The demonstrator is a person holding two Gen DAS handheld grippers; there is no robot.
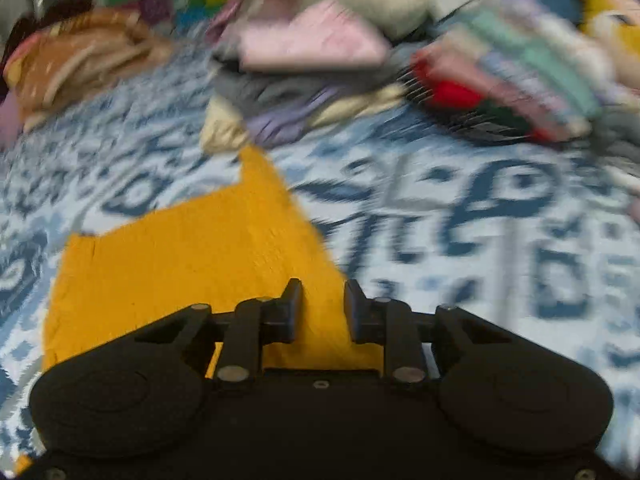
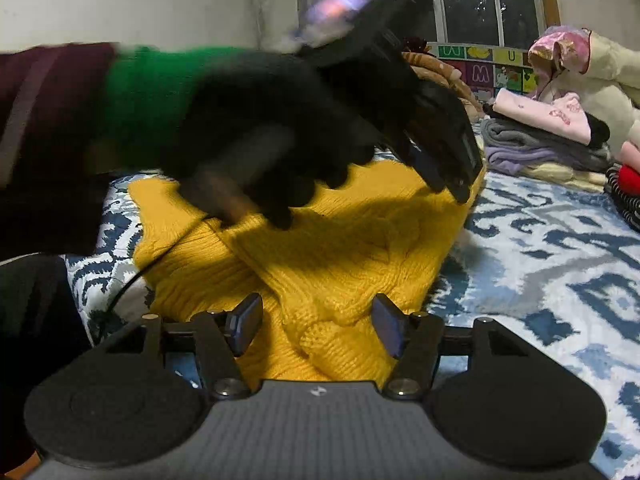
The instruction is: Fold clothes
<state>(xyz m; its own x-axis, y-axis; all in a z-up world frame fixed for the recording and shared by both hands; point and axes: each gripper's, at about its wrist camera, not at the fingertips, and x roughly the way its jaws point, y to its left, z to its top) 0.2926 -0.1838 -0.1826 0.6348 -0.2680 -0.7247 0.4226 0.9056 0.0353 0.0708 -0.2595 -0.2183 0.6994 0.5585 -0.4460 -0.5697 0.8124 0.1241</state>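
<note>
A yellow knitted sweater (image 2: 328, 248) lies partly folded on the blue-and-white patterned bedspread (image 2: 560, 264). It also shows in the blurred left wrist view (image 1: 192, 256). My right gripper (image 2: 316, 320) is open, low over the sweater's near folded edge, with knit between its fingers but not pinched. My left gripper (image 1: 323, 300) has its jaws apart with a narrow gap, just above the sweater's right edge. In the right wrist view the left gripper (image 2: 452, 188), held by a gloved hand, hovers over the sweater's far corner.
A stack of folded clothes (image 2: 544, 132) with a pink piece on top sits at the back of the bed. A red and striped pile (image 2: 628, 184) lies at the far right. A brown cushion (image 1: 80, 60) lies at the back left. A window (image 2: 480, 0) stands behind.
</note>
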